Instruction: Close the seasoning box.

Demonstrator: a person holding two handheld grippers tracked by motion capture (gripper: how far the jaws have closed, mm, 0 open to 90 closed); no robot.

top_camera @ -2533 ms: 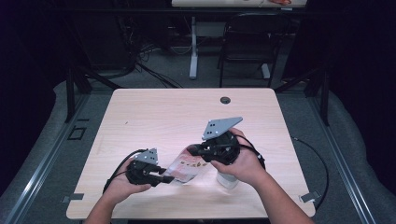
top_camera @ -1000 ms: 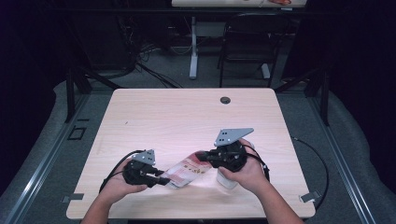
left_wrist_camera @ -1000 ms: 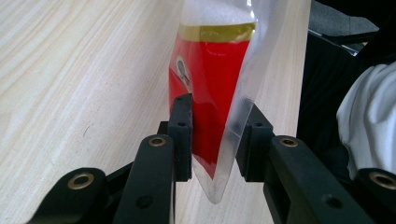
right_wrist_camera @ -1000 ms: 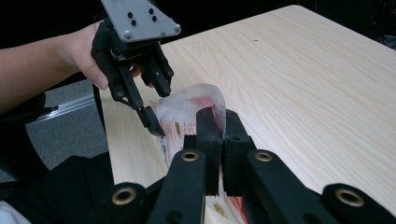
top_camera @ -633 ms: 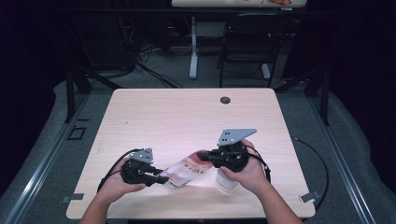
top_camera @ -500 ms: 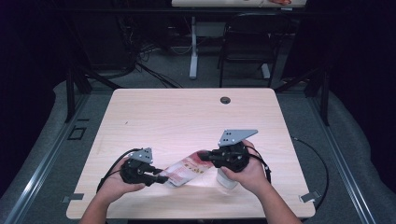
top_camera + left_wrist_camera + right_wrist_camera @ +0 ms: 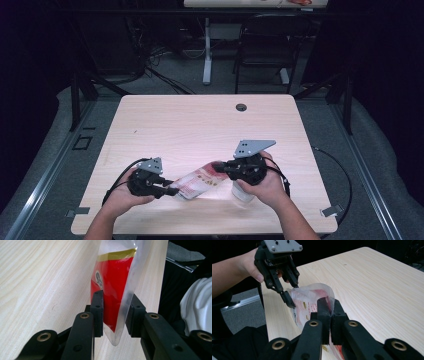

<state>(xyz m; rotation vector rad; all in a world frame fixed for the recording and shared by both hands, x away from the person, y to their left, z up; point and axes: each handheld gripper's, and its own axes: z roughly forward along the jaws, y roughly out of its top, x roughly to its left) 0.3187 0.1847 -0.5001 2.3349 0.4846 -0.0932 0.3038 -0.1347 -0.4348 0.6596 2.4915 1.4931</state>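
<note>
The thin, soft plastic pouch (image 7: 197, 182) looks light and slippery; the right gripper (image 7: 329, 305) pinches its edge tight, while the left gripper (image 7: 113, 312) stands half open around the opposite corner.

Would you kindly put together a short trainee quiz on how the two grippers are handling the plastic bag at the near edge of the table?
1. True or false: the plastic bag lies flat on the table, untouched.
2. Which gripper has its jaws pressed tight on the film? A) left gripper B) right gripper C) neither
3. Fill in: the packet inside the bag is mostly ____ in colour.

Key:
1. False; it is held between both grippers.
2. B; in the left gripper view the jaws straddle the bag's edge with a gap showing on one side.
3. Red, with a yellow band.
</note>
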